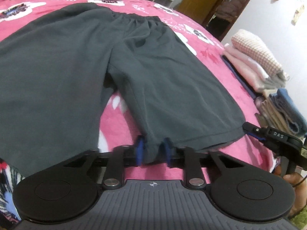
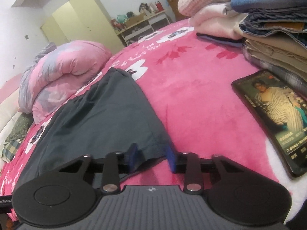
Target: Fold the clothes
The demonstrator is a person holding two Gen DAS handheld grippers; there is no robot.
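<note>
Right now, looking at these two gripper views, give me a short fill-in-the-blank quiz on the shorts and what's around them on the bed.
1. The shorts laid flat on the bed are dark ____.
2. The blanket under them is mostly ____.
3. The left gripper has its fingers around the ____ of one shorts leg.
4. Beside the stack of folded clothes lies a ____ with its screen lit.

Missing words: grey; pink; hem; phone
</note>
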